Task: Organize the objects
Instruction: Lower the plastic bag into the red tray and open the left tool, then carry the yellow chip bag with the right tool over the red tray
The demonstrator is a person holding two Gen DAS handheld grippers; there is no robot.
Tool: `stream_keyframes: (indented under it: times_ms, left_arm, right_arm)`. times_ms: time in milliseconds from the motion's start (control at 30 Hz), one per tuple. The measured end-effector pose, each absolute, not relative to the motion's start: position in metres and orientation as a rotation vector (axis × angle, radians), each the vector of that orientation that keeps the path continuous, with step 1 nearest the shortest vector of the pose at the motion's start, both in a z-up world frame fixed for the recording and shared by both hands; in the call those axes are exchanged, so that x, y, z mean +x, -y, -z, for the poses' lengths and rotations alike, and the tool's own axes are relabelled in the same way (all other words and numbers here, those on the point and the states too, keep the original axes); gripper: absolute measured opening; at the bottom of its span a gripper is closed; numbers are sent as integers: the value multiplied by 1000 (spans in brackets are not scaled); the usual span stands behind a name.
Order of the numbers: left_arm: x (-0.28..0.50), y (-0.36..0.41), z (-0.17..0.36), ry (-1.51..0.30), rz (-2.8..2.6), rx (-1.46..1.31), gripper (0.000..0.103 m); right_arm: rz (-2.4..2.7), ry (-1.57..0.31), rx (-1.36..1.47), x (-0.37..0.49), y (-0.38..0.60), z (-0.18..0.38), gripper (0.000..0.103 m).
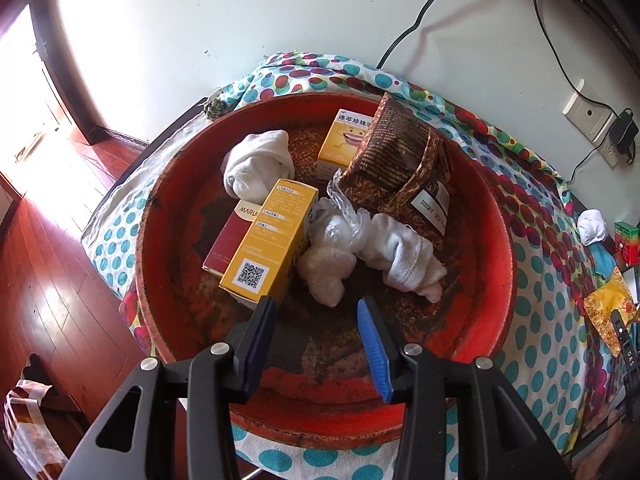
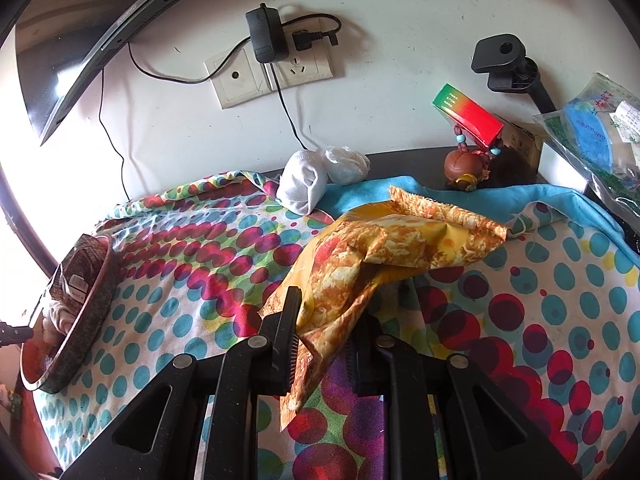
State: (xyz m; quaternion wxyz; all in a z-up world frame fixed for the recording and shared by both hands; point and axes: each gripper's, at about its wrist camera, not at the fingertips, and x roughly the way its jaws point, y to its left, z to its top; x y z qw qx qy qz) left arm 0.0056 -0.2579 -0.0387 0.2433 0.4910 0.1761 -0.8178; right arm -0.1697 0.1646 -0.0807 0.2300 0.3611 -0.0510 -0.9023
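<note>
My left gripper [image 1: 316,308] is open and empty above the near part of a round red tray [image 1: 496,248]. In the tray lie a yellow box [image 1: 268,240], a maroon box [image 1: 228,240], a second yellow box [image 1: 344,136], a brown packet [image 1: 400,156], white rolled socks [image 1: 256,164], a white cloth [image 1: 404,260] and a plastic bag [image 1: 332,256]. My right gripper [image 2: 332,320] is shut on a yellow-orange snack bag [image 2: 380,248] and holds it over the dotted cloth [image 2: 200,260]. The tray's rim [image 2: 80,328] shows at the far left of the right wrist view.
A white rolled sock [image 2: 300,184] and a white bag [image 2: 346,166] lie by the wall. A red-green box [image 2: 468,116], a small figurine [image 2: 466,168] and a plastic packet [image 2: 596,132] stand at the right. Wall sockets [image 2: 272,68] with cables are above. Wooden floor [image 1: 48,260] lies left of the table.
</note>
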Motion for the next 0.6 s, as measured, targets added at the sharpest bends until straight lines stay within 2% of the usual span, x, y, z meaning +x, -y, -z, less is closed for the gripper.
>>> stream_keyframes:
  times_ms: [600]
  left_arm:
    - [11, 235, 26, -430, 2311, 1362, 44]
  right_arm:
    - [2491, 51, 951, -159, -156, 58, 13]
